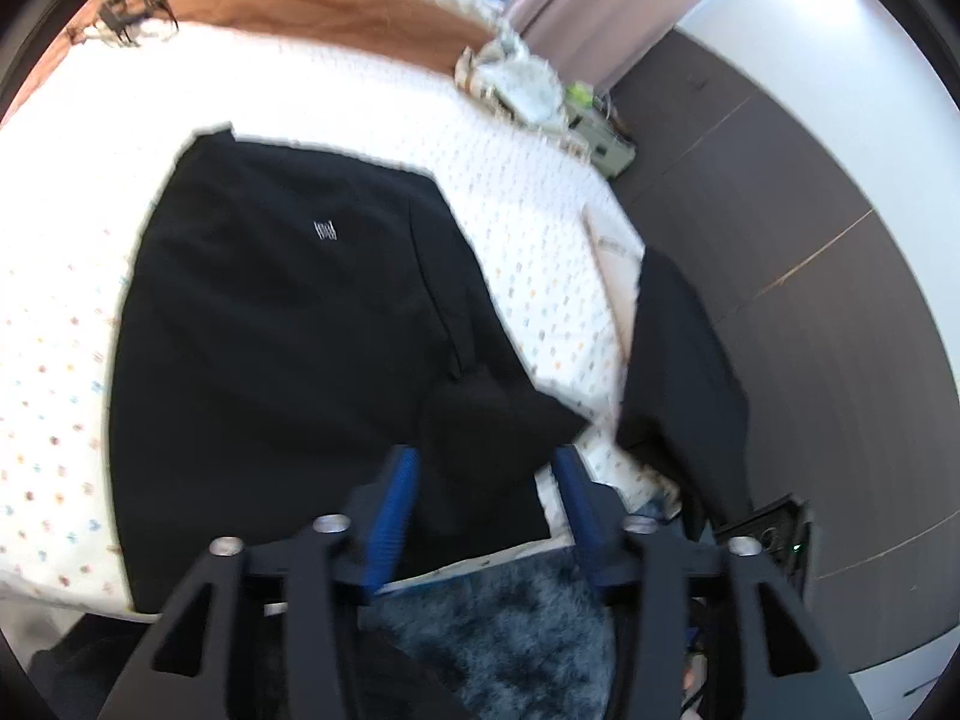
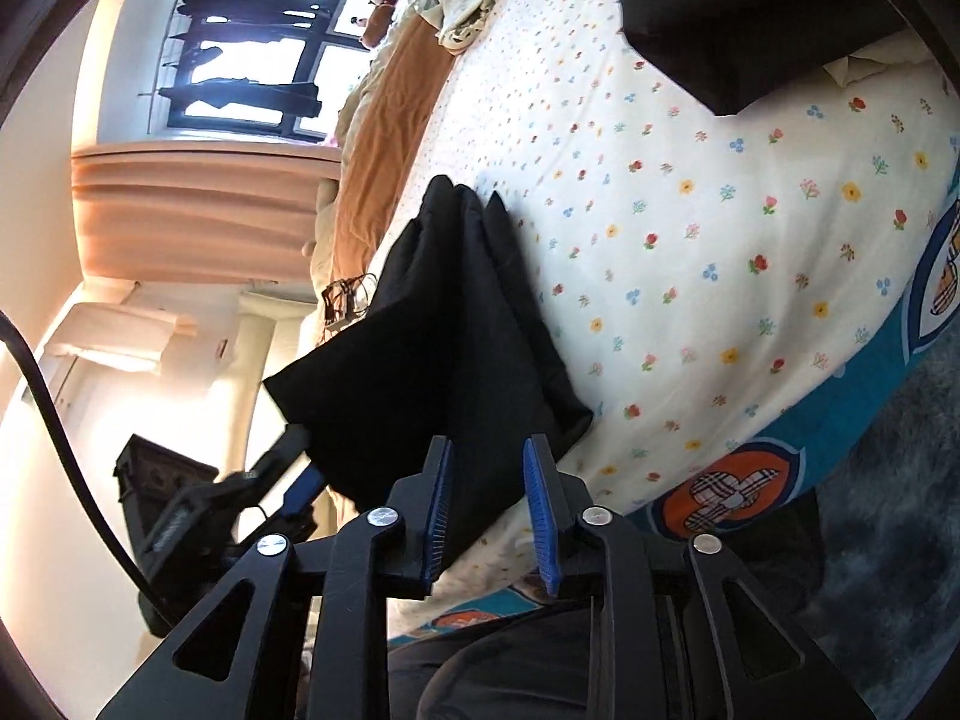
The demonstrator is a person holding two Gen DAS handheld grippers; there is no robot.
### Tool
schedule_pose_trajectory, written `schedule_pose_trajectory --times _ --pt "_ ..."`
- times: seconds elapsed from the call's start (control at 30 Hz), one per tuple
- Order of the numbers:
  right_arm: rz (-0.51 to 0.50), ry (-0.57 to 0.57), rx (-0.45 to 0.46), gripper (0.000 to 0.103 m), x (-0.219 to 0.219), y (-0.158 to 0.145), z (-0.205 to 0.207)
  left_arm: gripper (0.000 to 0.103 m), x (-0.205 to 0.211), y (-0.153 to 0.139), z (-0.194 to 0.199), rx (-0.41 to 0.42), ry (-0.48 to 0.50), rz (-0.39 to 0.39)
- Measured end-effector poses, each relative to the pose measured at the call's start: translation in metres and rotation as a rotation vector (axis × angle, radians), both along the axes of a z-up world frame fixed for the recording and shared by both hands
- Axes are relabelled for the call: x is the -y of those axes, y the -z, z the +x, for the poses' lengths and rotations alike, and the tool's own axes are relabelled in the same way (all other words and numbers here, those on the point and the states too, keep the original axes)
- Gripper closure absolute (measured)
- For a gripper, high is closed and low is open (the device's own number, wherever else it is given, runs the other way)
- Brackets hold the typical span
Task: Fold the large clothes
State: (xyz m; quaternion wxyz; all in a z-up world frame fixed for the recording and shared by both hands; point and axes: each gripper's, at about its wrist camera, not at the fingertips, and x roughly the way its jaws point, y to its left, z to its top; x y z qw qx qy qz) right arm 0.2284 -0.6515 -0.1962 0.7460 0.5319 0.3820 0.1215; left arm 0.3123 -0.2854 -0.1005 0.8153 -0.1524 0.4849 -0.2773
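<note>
A large black garment (image 1: 270,312) with a small white logo lies flat on the flowered bed sheet (image 1: 528,180). One folded corner of it rests between the blue pads of my left gripper (image 1: 486,498), whose jaws stand wide apart and touch nothing. A further black part (image 1: 678,360) hangs at the bed's right edge. In the right wrist view a thick fold of the black garment (image 2: 444,348) fills the narrow gap of my right gripper (image 2: 489,498). Its pads stand slightly apart, and I see no pinch on the cloth. The left gripper's finger (image 2: 306,489) shows at lower left.
An orange blanket (image 1: 330,0) and crumpled pale bedding (image 1: 522,78) lie at the far side of the bed. A shaggy grey rug (image 1: 498,630) covers the dark floor (image 1: 810,240) below the bed's near edge. A black box (image 1: 774,534) sits on the floor at right.
</note>
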Motion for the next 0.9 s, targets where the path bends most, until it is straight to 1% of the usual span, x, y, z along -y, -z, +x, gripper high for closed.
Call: schedule_pose_trajectory --times 0.07,0.1,0.17,0.2,0.33,0.47,0.57,0.67,0.8,0.9 --pt "-0.001 -0.006 0.014 0.055 -0.002 -0.003 -0.002 0.037 -0.014 -0.013 -0.009 0.049 -0.036 -0.007" --pt "-0.003 -0.007 0.027 0.051 -0.005 -0.008 -0.004 0.036 -0.022 -0.018 -0.013 0.063 -0.05 -0.012" --pt "-0.014 -0.008 0.054 0.038 -0.008 -0.017 -0.008 0.036 -0.038 -0.025 -0.019 0.072 -0.073 -0.025" --pt "-0.022 -0.007 0.065 0.037 -0.01 -0.021 -0.01 0.036 -0.046 -0.028 -0.021 0.07 -0.081 -0.028" --pt "-0.04 0.003 0.097 0.036 -0.014 -0.035 -0.016 0.036 -0.07 -0.028 -0.022 0.065 -0.119 -0.001" --pt "-0.058 -0.013 0.109 0.036 -0.025 -0.043 -0.013 0.036 -0.098 -0.019 -0.027 0.051 -0.169 -0.016" --pt "-0.083 -0.042 0.117 0.036 -0.039 -0.048 -0.007 0.036 -0.117 -0.005 -0.023 0.031 -0.21 -0.008" --pt "-0.083 -0.019 0.114 0.036 -0.043 -0.046 0.002 0.036 -0.133 0.013 -0.018 -0.006 -0.232 -0.011" --pt "-0.099 -0.021 0.096 0.036 -0.046 -0.042 0.025 0.036 -0.147 0.034 -0.008 -0.051 -0.251 0.017" --pt "-0.117 -0.017 0.08 0.036 -0.05 -0.039 0.042 0.036 -0.152 0.046 0.0 -0.077 -0.267 0.019"
